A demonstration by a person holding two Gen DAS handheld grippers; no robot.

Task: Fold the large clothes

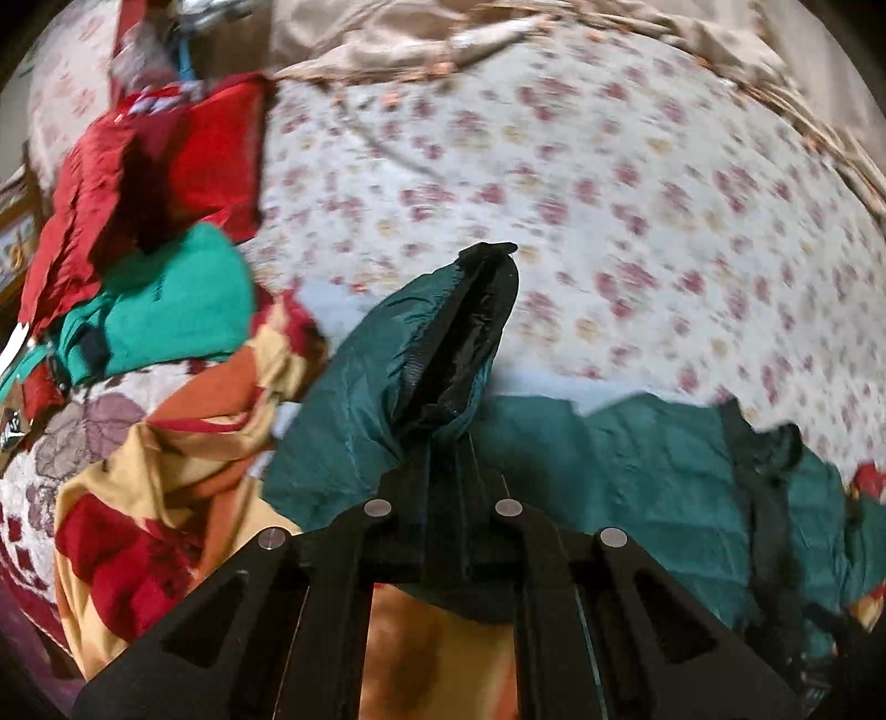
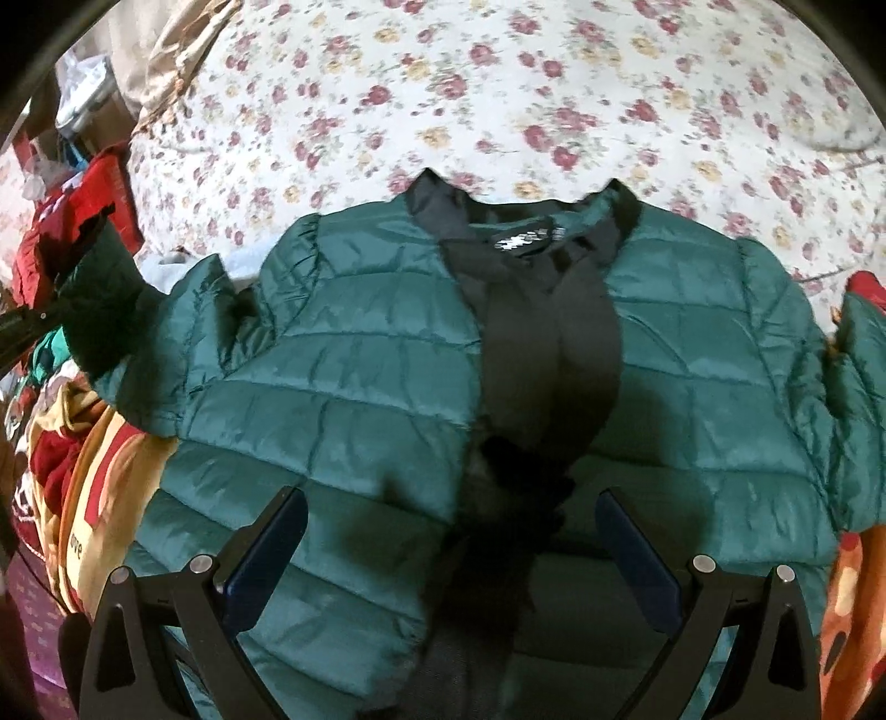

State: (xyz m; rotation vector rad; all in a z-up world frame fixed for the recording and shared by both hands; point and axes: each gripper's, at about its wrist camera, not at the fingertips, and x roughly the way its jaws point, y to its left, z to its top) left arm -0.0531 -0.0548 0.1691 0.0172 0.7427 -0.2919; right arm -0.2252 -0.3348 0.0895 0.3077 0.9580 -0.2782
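Note:
A dark green quilted jacket (image 2: 354, 376) with black collar and front placket lies face up on the floral bedsheet (image 2: 554, 83). My right gripper (image 2: 451, 515) is open above its lower front, empty. My left gripper (image 1: 448, 437) is shut on the jacket's left sleeve cuff (image 1: 470, 327), which stands up between the jaws; the rest of the jacket (image 1: 637, 454) spreads to the right. In the right wrist view the raised sleeve (image 2: 105, 288) shows at far left with the left gripper's body behind it.
A pile of clothes lies on the left: red garment (image 1: 183, 149), bright green garment (image 1: 177, 304), orange, yellow and red patterned cloth (image 1: 166, 471). A beige blanket (image 1: 443, 27) runs along the far edge of the floral bedsheet (image 1: 609, 194).

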